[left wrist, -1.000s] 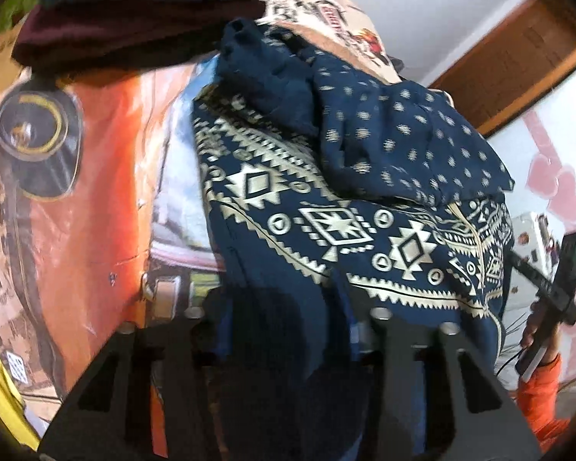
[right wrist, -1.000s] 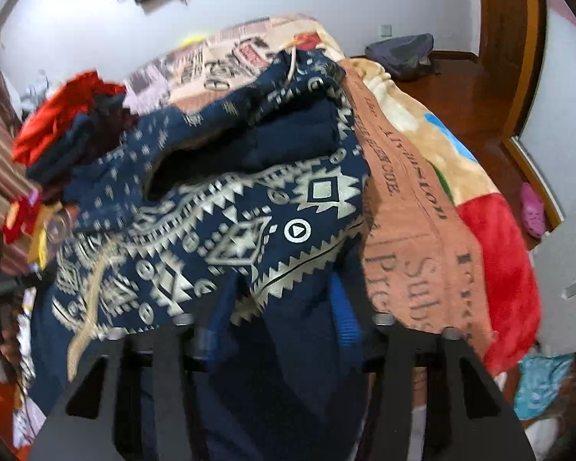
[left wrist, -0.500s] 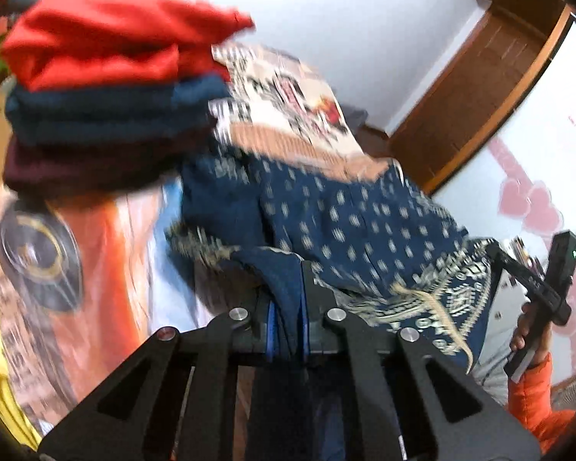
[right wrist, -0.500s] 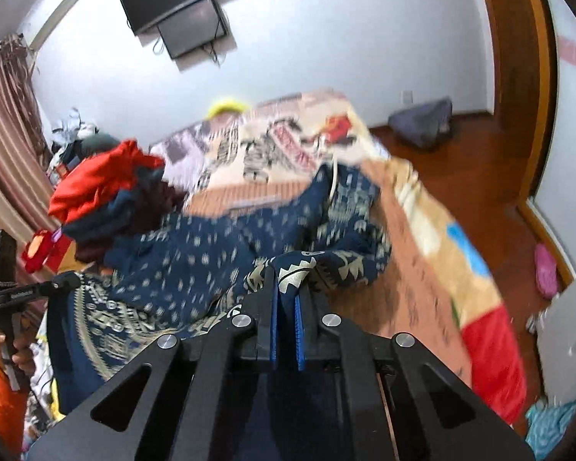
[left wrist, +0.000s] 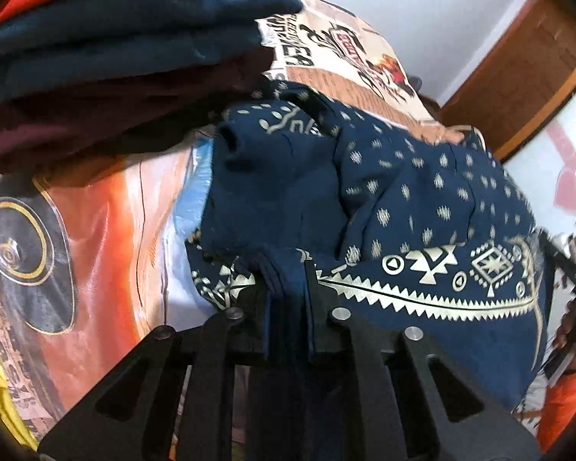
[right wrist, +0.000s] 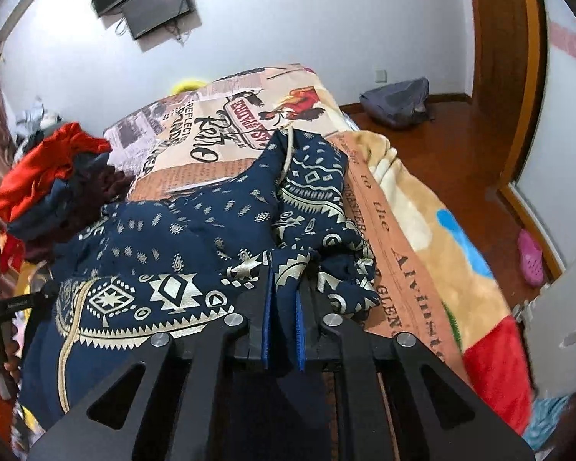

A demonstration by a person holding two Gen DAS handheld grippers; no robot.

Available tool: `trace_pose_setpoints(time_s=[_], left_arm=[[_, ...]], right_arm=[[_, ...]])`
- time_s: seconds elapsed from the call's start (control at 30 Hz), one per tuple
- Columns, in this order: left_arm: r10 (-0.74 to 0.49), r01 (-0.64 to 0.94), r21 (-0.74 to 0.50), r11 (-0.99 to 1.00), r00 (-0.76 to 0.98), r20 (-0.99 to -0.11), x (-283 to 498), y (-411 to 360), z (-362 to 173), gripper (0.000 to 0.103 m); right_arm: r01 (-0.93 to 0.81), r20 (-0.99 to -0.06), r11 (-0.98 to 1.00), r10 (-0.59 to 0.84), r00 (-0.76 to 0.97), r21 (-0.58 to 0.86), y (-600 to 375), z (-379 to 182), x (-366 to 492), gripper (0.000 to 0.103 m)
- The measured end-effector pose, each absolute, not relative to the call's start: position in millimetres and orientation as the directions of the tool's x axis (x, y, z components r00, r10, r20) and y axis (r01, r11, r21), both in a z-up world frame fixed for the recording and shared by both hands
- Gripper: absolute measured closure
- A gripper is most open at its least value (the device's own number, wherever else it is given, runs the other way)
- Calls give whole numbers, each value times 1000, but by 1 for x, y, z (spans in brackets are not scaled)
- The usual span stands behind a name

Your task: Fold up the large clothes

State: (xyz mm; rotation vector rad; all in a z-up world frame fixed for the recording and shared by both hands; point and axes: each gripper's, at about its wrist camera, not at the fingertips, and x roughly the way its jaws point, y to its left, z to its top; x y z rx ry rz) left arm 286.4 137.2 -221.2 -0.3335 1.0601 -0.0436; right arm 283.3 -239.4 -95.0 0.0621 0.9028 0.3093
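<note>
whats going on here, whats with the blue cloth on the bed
A person is folding a large navy patterned garment on a bed covered by a printed blanket. The left gripper and the right gripper are each clamped on a bunched edge of the fabric along its near side. The garment lies rumpled, not yet neatly folded. A stack of folded clothes in red, blue and maroon sits beside it on the bed.

both tools (left wrist: pixel 286 288) (right wrist: pixel 284 299) clamped on cloth (right wrist: pixel 165 238)
</note>
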Motion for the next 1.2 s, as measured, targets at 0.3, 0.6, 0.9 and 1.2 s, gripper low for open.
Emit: trace_pose_setpoints(time_s=[0.3,0.6,0.9,1.2], left_arm=[[-126,-116,-215,970,515,-848,251,143,-192,40],[-241,-170,-348,922,451,-859,207,159,-205,40],[-330,-182,-434,882,419,-846,173,145,-230,38],[-345,-80,-423,903,451,-823,160,123,-214,61]], right_arm=[[-308,-797,948,242,553,74,-245,-71,256,57],[-307,-851,946,245,464,105,-261,-88,230,55],[-311,-890,939,264,373,148,-252,-123,206,55],[-286,-840,922,362,404,259,-251,-121,207,89]])
